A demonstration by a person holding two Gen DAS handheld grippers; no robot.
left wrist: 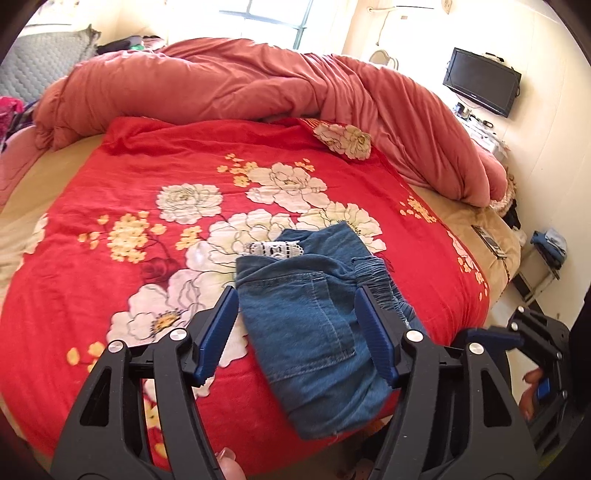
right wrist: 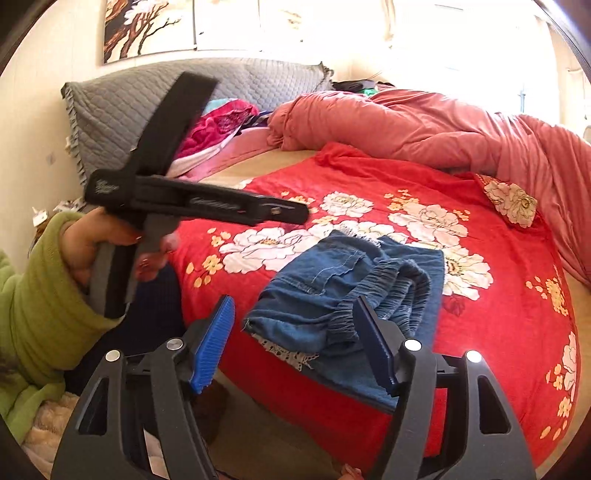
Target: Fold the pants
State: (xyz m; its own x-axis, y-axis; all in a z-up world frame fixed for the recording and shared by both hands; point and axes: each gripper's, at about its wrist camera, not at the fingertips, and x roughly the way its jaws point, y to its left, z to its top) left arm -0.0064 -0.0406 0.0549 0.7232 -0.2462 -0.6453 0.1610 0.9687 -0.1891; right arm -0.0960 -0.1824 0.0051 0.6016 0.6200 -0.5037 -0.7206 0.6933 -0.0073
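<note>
Pants [left wrist: 314, 325], blue denim, lie folded into a compact bundle near the front edge of the bed [left wrist: 491, 236], on a red floral blanket [left wrist: 155, 206]. A back pocket with pale stitching faces up; the gathered elastic waistband shows along one side, and a strip of white lace trim pokes out from under the bundle. Left claw [left wrist: 295, 332] hovers above the pants with its blue-padded jaws spread wide, nothing gripped, pads clear of the cloth. Right claw [right wrist: 295, 343] stands likewise wide open over the near edge of the bundle, holding nothing. In the right wrist view a hand [right wrist: 92, 247] in a green sleeve [right wrist: 40, 302] grips the handle of the left tool. In the left wrist view the right tool is partly visible at the lower right edge. Beyond the blanket a rumpled pink duvet [left wrist: 236, 85] is heaped across the far side of the bed. A grey quilted headboard [right wrist: 122, 110] stands behind, with a painting [right wrist: 144, 26] above it. A small television [left wrist: 482, 81] hangs on the wall at the right.
</note>
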